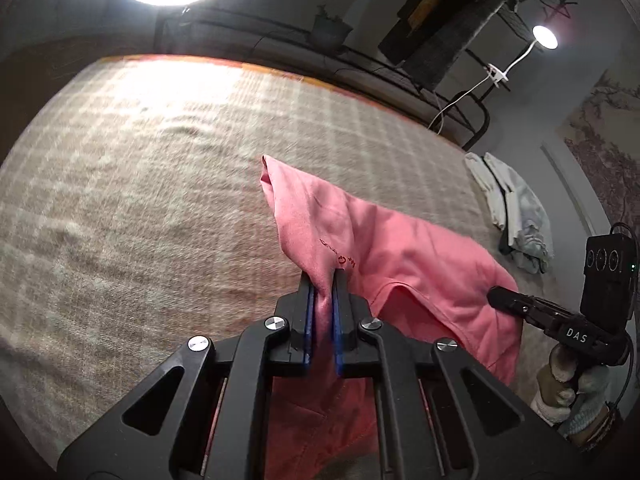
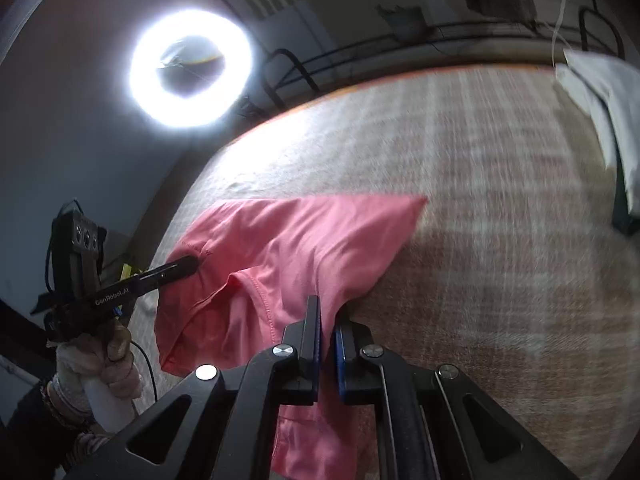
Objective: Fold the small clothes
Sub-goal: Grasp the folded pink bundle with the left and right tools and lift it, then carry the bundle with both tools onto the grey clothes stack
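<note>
**Holding a pink shirt up by both grippers**

Pinching the pink shirt [image 1: 404, 248] on both ends. The left gripper [image 1: 324, 280] has its jaws clamped tight on a bunched fold, with cloth trailing ahead and off to its right. The right gripper [image 2: 327, 316] is closed on another edge, shirt spreading ahead and to its left. Below it all is the plaid blanket [image 1: 140, 184]. Some pale folded clothes [image 1: 512, 212] sit well off to the left gripper's right.
</note>
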Motion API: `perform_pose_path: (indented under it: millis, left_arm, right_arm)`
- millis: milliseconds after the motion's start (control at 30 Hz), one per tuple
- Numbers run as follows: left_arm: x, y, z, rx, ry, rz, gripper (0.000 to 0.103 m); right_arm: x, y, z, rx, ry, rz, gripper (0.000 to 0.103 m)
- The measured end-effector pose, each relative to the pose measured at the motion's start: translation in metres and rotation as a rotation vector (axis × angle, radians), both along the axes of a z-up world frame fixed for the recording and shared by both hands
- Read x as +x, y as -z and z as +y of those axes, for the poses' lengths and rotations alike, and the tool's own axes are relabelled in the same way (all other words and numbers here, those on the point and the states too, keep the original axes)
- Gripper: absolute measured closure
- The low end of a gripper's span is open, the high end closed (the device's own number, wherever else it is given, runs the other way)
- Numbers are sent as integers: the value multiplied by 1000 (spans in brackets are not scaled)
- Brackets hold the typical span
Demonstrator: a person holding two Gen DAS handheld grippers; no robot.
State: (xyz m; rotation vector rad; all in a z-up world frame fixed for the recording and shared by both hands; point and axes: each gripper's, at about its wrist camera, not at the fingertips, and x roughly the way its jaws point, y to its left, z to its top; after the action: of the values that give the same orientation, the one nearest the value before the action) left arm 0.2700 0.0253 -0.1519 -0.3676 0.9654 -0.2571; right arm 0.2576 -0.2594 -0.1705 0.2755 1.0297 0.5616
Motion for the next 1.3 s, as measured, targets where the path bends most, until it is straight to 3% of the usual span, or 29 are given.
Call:
perform_pose_path:
  millis: [433,667,900,1133,1300]
  left_arm:
    - [10,-56,-94,-31,116,-117,98]
    - [44,-83,-190,-54,215,-187,98]
    - [94,-104,-283,-101,267,-254,98]
    - [150,-103,-350,-115,280,-312,98]
    - [187,-72,-382,-81,252,-290,98]
  right_arm:
    - [-34,-53,-47,-86,52,-149,100]
    - [-35,-89,-128,-149,136,-224,100]
    - [-10,-123,-205,-216,218,-289,100]
    - [34,-134,-267,-283,277,-344,100]
    - [71,-122,-305,-293,300,-360,100]
